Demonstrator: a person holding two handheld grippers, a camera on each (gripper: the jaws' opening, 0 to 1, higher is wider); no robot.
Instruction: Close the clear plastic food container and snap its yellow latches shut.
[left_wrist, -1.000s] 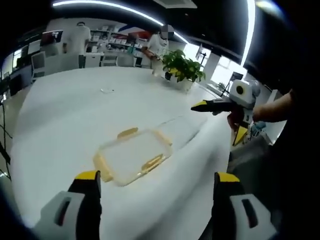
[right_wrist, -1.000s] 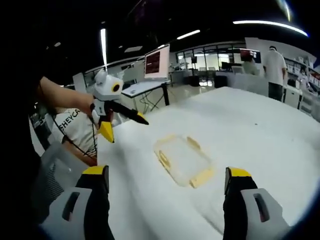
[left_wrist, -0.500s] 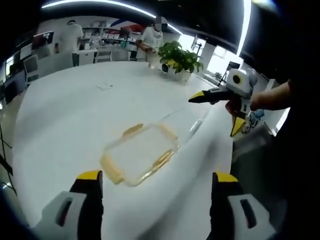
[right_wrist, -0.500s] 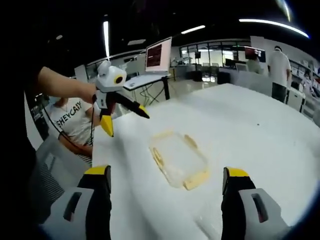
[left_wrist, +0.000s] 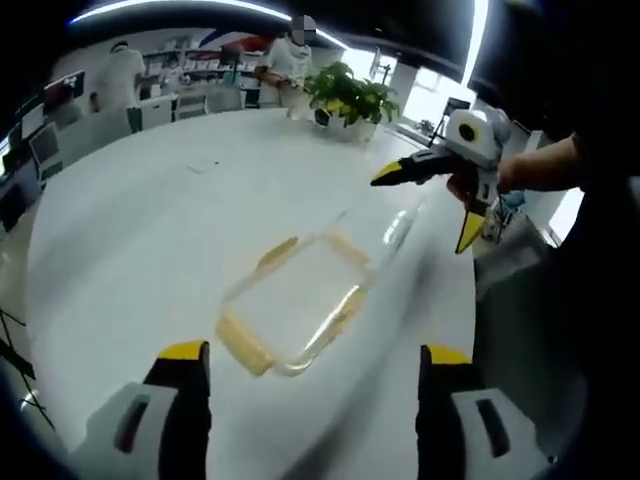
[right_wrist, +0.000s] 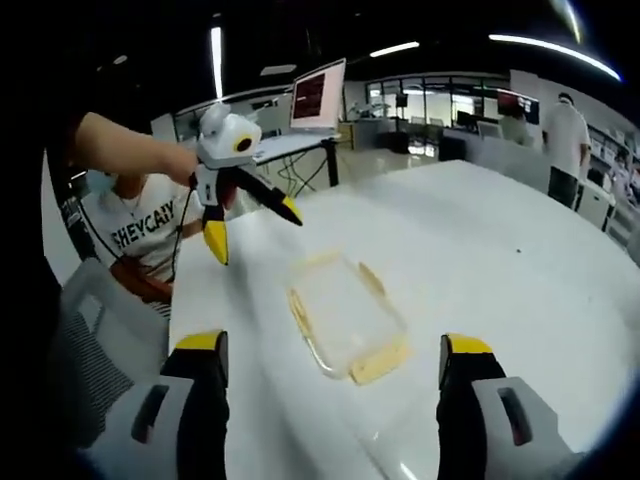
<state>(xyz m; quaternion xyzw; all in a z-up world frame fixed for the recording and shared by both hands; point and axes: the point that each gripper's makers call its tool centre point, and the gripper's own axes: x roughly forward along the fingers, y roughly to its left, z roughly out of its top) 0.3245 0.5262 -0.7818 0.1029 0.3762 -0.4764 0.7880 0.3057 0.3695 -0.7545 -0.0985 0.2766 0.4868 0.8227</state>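
Two claws hover above a broad white counter, each spread wide with nothing between its yellow-tipped jaws. In the left gripper view the left claw rises from the bottom edge, and the clear plastic food container lies flat on the counter ahead of it, with yellow latches along its edges. A transparent part, hard to make out, stretches from the container toward the counter's far edge. The right claw enters that view from the right, held in a hand above the counter's edge, its jaws splayed apart and empty, well clear of the container.

In the right gripper view the right claw frames the same container, which sits apart from both jaws on the bare white top. The left claw shows at the upper left, gripped by a hand, its jaws parted, one pointing down and one toward the container.

The counter is large, smooth and glossy, catching reflections of the ceiling strip lights. A potted green plant stands at its far side, and a small flat object, too small to identify, lies on the top near there. Around it is an open office: desks, a monitor with a red screen, shelving, people standing at the back, and a seated person in a white printed shirt close by.
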